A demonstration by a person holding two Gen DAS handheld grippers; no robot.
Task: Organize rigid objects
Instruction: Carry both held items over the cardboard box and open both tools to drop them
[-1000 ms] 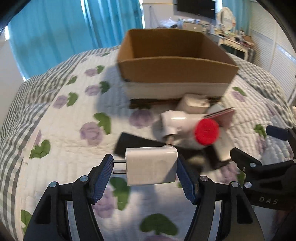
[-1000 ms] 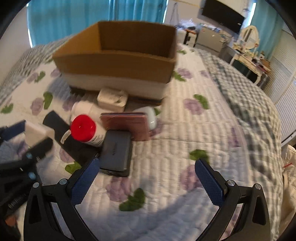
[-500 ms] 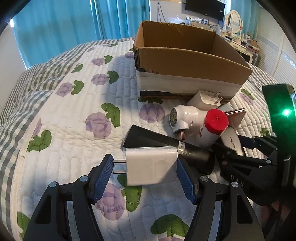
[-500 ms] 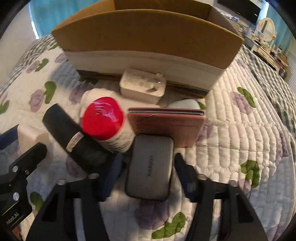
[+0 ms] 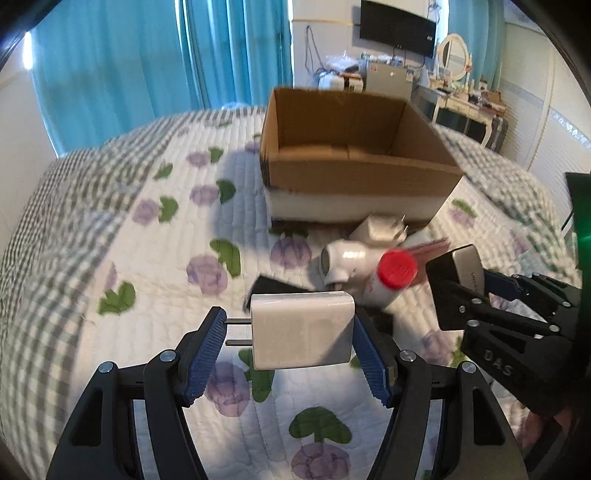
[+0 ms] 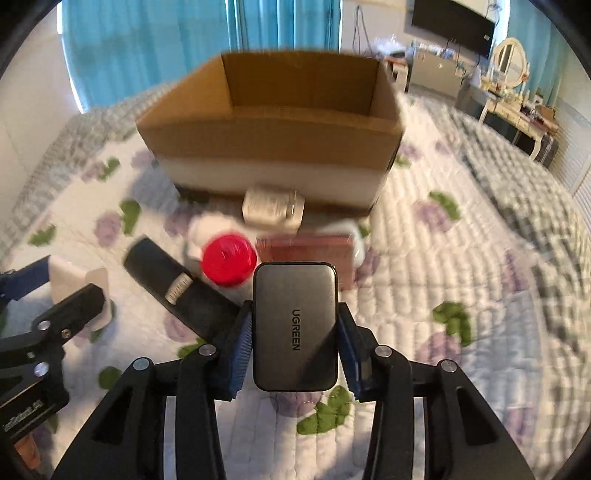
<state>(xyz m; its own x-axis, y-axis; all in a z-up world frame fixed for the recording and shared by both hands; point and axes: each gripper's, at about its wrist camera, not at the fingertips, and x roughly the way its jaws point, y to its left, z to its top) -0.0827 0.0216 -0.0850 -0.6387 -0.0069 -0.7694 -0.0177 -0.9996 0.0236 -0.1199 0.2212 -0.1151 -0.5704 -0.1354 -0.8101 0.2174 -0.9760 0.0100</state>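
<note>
My left gripper (image 5: 290, 343) is shut on a white plug charger (image 5: 301, 330), held above the quilt. My right gripper (image 6: 293, 343) is shut on a grey UGREEN power block (image 6: 295, 326), lifted off the bed; it shows at the right of the left wrist view (image 5: 467, 267). An open cardboard box (image 6: 273, 129) stands on the bed beyond both, also in the left wrist view (image 5: 354, 155). In front of it lie a red-capped white bottle (image 6: 229, 258), a black flat case (image 6: 177, 291), a pink flat box (image 6: 306, 251) and a white adapter (image 6: 273, 208).
The bed has a white quilt (image 5: 155, 258) with purple flowers and green leaves, and a grey checked border. Teal curtains (image 5: 147, 66) hang behind. A dresser with a mirror (image 5: 458, 96) and a wall TV (image 5: 397, 27) stand at the far right.
My right gripper has closed on the grey UGREEN block and lifted it off the quilt. My left gripper still holds the white charger and has risen a little.
</note>
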